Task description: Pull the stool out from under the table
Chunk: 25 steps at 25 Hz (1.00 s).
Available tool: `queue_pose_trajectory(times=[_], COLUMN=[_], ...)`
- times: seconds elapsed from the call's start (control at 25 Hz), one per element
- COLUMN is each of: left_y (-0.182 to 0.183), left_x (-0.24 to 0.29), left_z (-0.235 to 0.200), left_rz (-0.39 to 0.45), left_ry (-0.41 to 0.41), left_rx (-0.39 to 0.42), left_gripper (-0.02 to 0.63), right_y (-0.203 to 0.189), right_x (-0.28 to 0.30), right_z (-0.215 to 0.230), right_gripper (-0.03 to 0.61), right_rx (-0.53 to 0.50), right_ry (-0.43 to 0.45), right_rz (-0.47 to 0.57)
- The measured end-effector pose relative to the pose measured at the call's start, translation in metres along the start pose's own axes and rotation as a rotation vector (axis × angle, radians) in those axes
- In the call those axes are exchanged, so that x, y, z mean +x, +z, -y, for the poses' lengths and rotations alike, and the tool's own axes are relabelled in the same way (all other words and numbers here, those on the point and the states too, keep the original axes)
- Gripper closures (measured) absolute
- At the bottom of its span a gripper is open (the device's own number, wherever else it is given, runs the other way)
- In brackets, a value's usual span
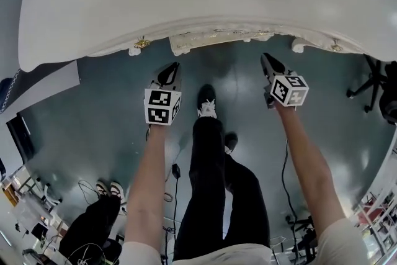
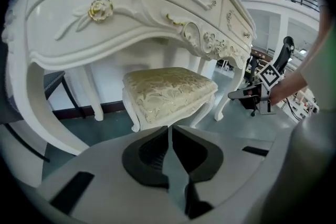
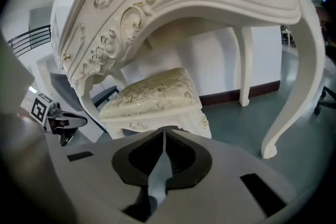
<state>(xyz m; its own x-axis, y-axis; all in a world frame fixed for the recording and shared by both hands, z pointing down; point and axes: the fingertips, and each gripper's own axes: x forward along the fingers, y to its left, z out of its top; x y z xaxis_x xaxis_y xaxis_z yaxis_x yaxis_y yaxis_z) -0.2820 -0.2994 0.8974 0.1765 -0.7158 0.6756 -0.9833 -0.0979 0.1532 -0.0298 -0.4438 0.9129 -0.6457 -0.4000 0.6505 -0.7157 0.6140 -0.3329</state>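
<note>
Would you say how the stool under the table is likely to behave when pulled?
The stool looks rigid, a carved white frame, so it should probably slide as one piece. Its slim curved legs might catch and tip it. The padded seat likely gives when pressed.

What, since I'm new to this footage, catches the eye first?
An ornate white table with gilded knobs fills the top of both gripper views. A cream patterned stool sits tucked under it, untouched. The left gripper and right gripper, both shut, point at it.

Bright, even light; perhaps edge-warped.
</note>
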Motion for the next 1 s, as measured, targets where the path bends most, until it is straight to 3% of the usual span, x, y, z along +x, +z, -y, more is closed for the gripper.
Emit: queue_pose_trajectory(times=[0.08, 0.16, 0.32, 0.44, 0.72, 1.0], left_y=[-0.013, -0.024, -0.058, -0.073, -0.067, -0.052], left_x=[0.007, 0.016, 0.036, 0.051, 0.086, 0.117], left_z=[0.002, -0.003, -0.020, -0.026, -0.033, -0.042], left_rz=[-0.003, -0.016, -0.069, -0.106, -0.061, -0.050], left_ry=[-0.021, -0.015, 0.060, 0.083, 0.123, 0.111], left_rx=[0.028, 0.037, -0.040, -0.014, -0.019, -0.026], left_gripper=[0.589, 0.537, 0.471, 0.423, 0.284, 0.244], right_y=[-0.007, -0.008, -0.006, -0.007, -0.014, -0.022], right_x=[0.011, 0.022, 0.037, 0.048, 0.069, 0.099], right_z=[0.005, 0.013, 0.030, 0.042, 0.070, 0.085], right_gripper=[0.531, 0.526, 0.435, 0.369, 0.300, 0.284], right_rx=[-0.019, -0.031, 0.006, -0.032, -0.266, -0.494], right_ry=[0.003, -0.003, 0.003, -0.015, -0.047, -0.015], right_rz=[-0.007, 0.003, 0.060, 0.057, -0.051, -0.212])
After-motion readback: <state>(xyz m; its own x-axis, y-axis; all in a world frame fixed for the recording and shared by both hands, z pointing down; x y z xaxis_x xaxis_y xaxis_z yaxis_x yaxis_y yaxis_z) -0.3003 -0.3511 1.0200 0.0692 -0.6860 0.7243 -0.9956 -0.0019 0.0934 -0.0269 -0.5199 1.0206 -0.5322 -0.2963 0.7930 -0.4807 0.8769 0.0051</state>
